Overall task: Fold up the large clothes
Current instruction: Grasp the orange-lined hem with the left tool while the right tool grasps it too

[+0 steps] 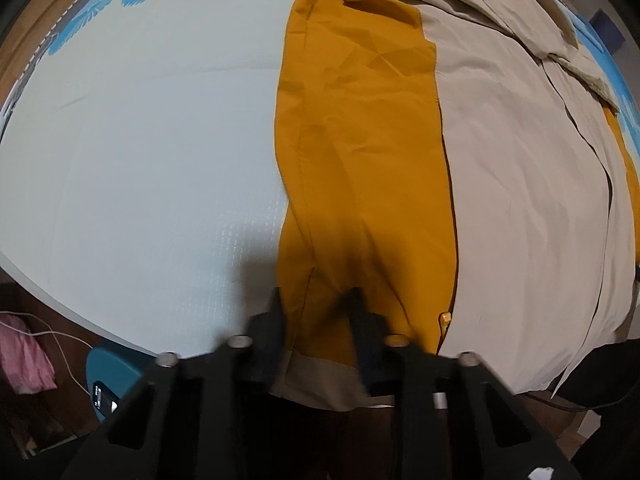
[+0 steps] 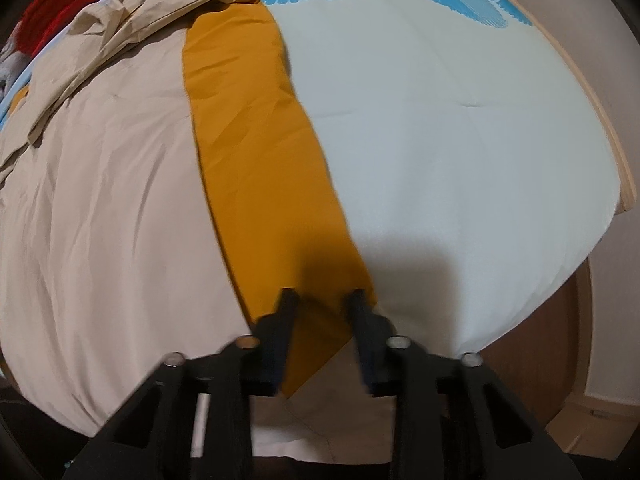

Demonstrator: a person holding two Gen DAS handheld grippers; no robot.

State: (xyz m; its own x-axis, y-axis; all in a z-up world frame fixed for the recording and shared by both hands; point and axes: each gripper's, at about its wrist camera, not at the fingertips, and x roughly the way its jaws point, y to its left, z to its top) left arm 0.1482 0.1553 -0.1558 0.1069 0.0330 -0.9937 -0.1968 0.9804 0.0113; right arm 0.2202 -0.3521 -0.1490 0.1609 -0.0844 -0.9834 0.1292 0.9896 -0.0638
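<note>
One large garment, a beige coat (image 1: 520, 200) with a mustard-yellow lining (image 1: 360, 160), lay spread on a bed whose pale cover (image 1: 140, 140) carried a blue leaf print along its far edge. Both front edges of the coat were turned back, so a long yellow band ran down each side of the beige cloth. In the left wrist view the left hand-held gripper (image 1: 316, 300) pointed down at the near end of one yellow band, its two black fingers (image 1: 276, 320) standing on either side of a raised fold of lining close to the beige hem; they looked clenched on that fold, though blur hid the contact itself. In the right wrist view the right hand-held gripper (image 2: 320, 300) straddled the near corner of the other yellow band (image 2: 260, 160) in the same way, seemingly grasping it. Further out, a pink cloth (image 1: 24, 360), a white cable (image 1: 60, 344) and a teal object (image 1: 112, 364) lay on the brown floor, and red fabric (image 2: 72, 4) sat beyond the collar.
</note>
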